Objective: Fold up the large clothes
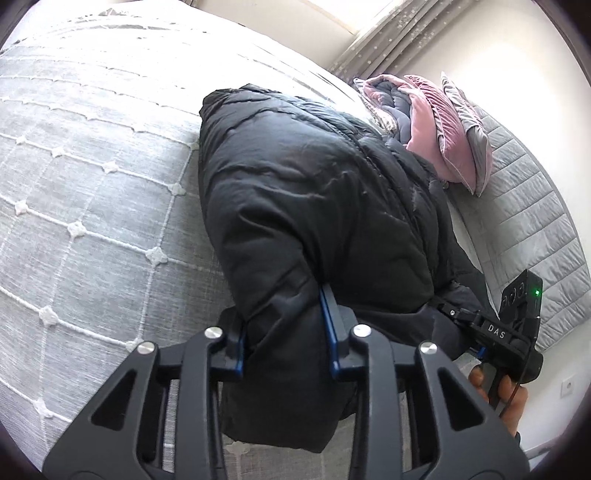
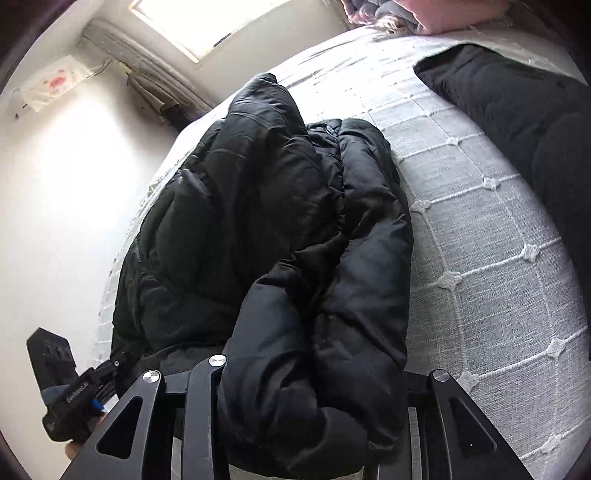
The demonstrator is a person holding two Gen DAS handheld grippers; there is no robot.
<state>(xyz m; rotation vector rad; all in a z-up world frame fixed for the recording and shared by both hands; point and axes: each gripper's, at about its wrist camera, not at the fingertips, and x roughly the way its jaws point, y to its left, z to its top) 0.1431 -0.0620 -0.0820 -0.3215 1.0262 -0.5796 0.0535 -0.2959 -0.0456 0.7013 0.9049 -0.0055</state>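
Note:
A black puffer jacket (image 1: pixel 310 206) lies bunched on the grey bed; it also shows in the right wrist view (image 2: pixel 266 229). My left gripper (image 1: pixel 284 332) is shut on a thick fold of the jacket's near edge, its blue-edged fingers (image 1: pixel 328 317) pressed into the fabric. My right gripper (image 2: pixel 314 391) holds another thick fold of the jacket; the fabric covers its fingers. The right gripper also appears in the left wrist view (image 1: pixel 491 325), at the jacket's right edge. The left gripper shows in the right wrist view (image 2: pixel 96 387), at the jacket's left edge.
The bed has a grey bedspread (image 1: pixel 92 206) with a white stitched grid. Pink and grey pillows (image 1: pixel 443 129) lean on the padded headboard (image 1: pixel 535 229). A second dark garment (image 2: pixel 524 122) lies at the right of the bed. A wall and window (image 2: pixel 207 22) are beyond.

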